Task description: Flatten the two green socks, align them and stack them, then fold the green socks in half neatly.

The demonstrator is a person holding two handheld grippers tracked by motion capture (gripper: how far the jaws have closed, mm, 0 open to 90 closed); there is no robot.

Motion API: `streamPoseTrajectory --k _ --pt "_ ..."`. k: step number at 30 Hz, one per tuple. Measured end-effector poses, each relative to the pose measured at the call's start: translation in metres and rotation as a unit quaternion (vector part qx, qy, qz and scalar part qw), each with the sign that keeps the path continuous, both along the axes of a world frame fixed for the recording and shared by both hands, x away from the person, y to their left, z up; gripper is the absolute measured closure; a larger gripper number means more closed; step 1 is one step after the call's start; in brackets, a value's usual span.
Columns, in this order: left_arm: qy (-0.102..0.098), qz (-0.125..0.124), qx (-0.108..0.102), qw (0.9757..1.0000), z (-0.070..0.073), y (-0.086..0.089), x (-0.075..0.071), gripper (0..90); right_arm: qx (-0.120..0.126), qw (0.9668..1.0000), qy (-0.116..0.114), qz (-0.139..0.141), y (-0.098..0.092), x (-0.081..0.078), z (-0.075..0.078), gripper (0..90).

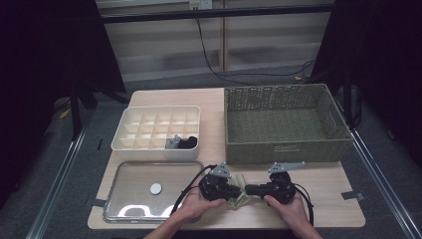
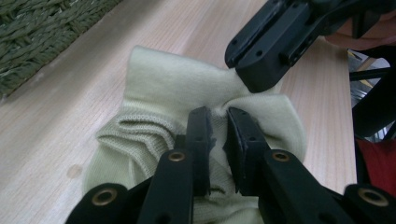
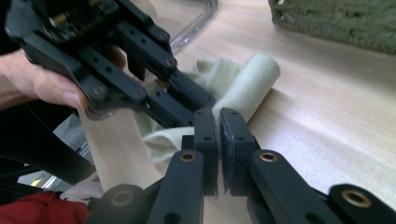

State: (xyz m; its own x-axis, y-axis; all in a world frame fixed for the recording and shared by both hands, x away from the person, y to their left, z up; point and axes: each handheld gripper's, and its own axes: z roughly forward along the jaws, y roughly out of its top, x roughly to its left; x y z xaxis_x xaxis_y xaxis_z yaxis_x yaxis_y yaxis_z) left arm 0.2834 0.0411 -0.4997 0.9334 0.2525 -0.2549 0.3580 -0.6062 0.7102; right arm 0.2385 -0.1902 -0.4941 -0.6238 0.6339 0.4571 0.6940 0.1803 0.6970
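A pale green sock (image 1: 242, 199) lies bunched on the wooden table near its front edge, between my two hands. My left gripper (image 1: 237, 191) comes at it from the left. In the left gripper view its jaws (image 2: 219, 119) are shut on a fold of the sock (image 2: 173, 84). My right gripper (image 1: 248, 189) meets it from the right, tip to tip. In the right gripper view its jaws (image 3: 218, 115) stand nearly together, pinching the sock's edge (image 3: 254, 77). The left gripper (image 3: 198, 100) sits just beyond them, held by a hand.
A green woven basket (image 1: 286, 149) stands at the back right. A white divided box (image 1: 154, 150) at the back left holds dark small items (image 1: 182, 143). A clear tray (image 1: 129, 184) with a white disc (image 1: 156, 188) lies at the front left.
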Motion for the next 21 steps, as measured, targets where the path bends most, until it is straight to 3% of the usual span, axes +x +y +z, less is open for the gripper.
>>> streamPoseTrajectory --k 11,21 --pt "0.001 0.001 0.001 1.0 0.0 -0.01 -0.001 79.3 0.008 0.9999 -0.008 -0.006 -0.005 0.0 0.005 86.3" --pt "0.006 0.001 -0.011 0.9999 -0.001 -0.017 0.0 79.0 0.008 0.9998 -0.011 -0.013 -0.012 -0.001 0.006 86.4"
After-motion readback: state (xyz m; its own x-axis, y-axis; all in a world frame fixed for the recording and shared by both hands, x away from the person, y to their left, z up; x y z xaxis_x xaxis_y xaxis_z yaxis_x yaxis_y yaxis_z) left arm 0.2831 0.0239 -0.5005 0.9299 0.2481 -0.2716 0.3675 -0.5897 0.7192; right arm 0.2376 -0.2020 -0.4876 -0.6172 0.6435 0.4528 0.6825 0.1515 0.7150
